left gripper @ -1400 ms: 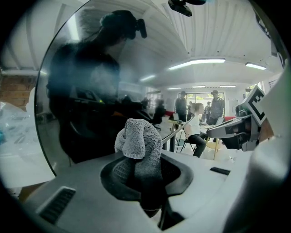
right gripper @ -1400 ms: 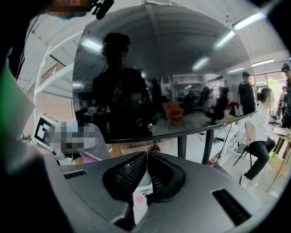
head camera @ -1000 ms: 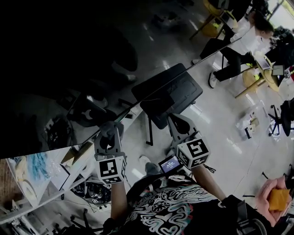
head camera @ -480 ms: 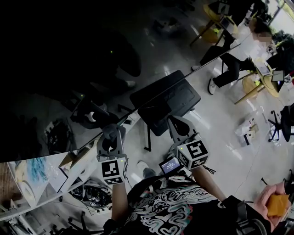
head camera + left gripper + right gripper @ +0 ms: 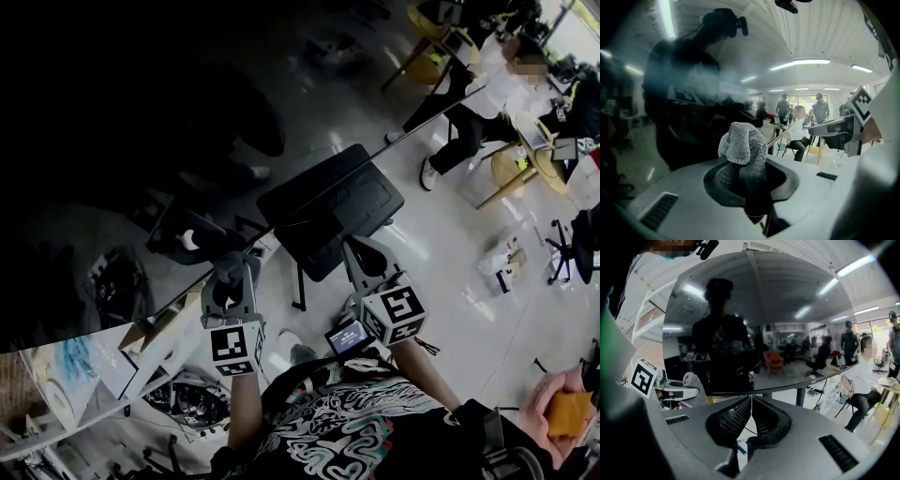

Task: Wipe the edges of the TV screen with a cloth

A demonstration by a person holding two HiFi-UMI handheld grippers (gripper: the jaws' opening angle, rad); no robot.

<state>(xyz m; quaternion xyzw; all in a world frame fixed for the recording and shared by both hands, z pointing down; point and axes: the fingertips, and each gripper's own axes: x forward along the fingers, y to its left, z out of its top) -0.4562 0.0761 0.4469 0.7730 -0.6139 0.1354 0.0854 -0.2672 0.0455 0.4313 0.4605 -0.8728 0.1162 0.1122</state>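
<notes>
At TV screen (image 5: 112, 169) edge, left claw (image 5: 228, 279) clamping cloth (image 5: 741, 146), perhaps touching

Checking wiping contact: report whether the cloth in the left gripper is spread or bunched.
Bunched: the cloth stands as a wad, clamped by the left gripper.

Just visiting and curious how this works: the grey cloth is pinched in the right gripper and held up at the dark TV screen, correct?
Not quite: the grey cloth is pinched in the left gripper, not the right gripper, as the left gripper view shows. It is indeed held up at the dark TV screen.
</notes>
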